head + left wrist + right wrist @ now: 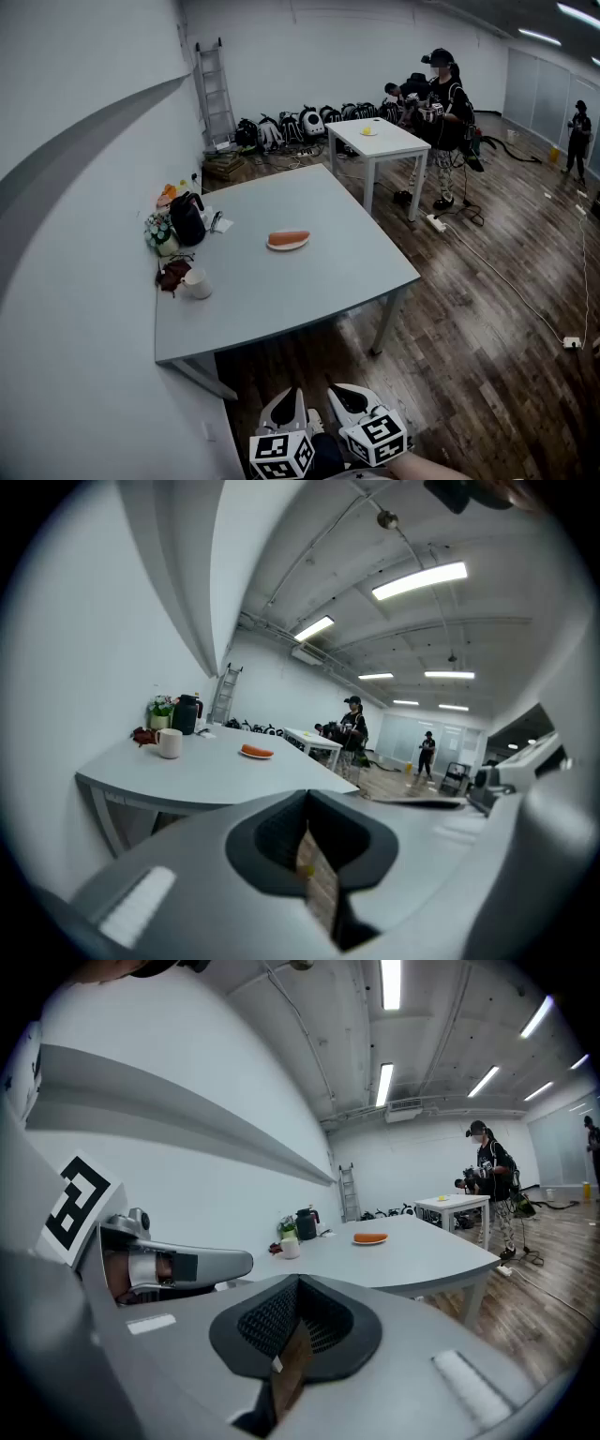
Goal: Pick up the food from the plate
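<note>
An orange sausage-shaped food (289, 238) lies on a small white plate (287, 247) near the middle of the grey table (281, 300). Both grippers are low at the bottom of the head view, short of the table's near edge and far from the plate. My left gripper (284, 405) and right gripper (345, 397) are side by side, both shut and empty. The left gripper view shows its jaws closed (309, 841) with the food (256, 752) far ahead. In the right gripper view the jaws (298, 1321) are likewise closed, and the food (370, 1237) sits in the distance.
A white mug (197, 283), a black kettle (187, 219) and a small flower pot (157, 231) stand along the table's left side by the wall. A second white table (377, 139), a person (442, 103), a ladder (215, 94) and floor cables lie beyond.
</note>
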{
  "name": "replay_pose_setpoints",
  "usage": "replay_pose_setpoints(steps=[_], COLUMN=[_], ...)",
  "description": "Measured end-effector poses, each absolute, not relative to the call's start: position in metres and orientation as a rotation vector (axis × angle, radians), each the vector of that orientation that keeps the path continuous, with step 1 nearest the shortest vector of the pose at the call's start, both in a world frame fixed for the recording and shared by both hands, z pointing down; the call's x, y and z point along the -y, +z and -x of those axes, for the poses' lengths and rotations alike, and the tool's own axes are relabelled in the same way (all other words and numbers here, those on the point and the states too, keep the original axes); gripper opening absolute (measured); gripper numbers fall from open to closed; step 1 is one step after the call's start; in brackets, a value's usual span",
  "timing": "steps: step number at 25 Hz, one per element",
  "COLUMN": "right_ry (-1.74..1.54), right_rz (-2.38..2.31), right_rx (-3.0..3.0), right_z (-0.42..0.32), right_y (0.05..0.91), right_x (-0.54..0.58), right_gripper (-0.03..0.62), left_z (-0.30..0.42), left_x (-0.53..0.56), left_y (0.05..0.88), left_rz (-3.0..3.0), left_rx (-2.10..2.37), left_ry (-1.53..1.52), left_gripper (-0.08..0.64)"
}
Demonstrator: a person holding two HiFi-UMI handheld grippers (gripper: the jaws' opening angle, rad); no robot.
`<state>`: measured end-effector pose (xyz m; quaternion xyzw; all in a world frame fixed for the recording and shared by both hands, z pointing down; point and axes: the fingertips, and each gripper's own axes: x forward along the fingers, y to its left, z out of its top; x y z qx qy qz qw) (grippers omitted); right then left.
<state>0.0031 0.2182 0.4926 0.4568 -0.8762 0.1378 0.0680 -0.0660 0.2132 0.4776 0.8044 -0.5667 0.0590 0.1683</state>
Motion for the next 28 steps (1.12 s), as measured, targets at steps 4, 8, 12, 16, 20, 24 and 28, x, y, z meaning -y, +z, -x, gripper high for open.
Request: replay_pose_setpoints(steps=[4, 8, 12, 16, 20, 24, 28], right_ry=[0.443, 0.406, 0.420, 0.380, 0.376, 0.367, 0.361], right_rz=[-1.360, -1.337, -1.348, -1.348, -1.362, -1.371, -1.319], right_rx=[2.604, 2.609, 2.602, 2.588, 2.578, 2.569, 2.555], right_z=[-0.011, -0.003, 0.015, 0.029, 0.039, 0.047, 0.051], right_y=[0.498, 0.486, 0.483, 0.478, 0.477, 0.484, 0.487], right_x=[-0.199, -0.144, -0.082, -0.027, 0.023, 0.067, 0.099], right_gripper=[-0.002, -0.002, -0.002, -0.002, -0.002, -0.002, -0.002], left_z=[0.059, 0.076, 0.100, 0.113, 0.119, 0.126, 0.131], left_x=[-0.191, -0.139, -0.080, -0.021, 0.031, 0.073, 0.103], left_y=[0.484, 0.475, 0.474, 0.474, 0.475, 0.478, 0.481], left_rz=[-2.262, -2.236, -2.231, -2.241, -2.265, -2.278, -2.254], left_rx=[1.590, 1.641, 1.639, 1.628, 1.590, 1.571, 1.580], left_ry=[0.164, 0.144, 0.162, 0.157, 0.165, 0.161, 0.176], left_gripper=[0.008, 0.008, 0.008, 0.008, 0.008, 0.008, 0.008])
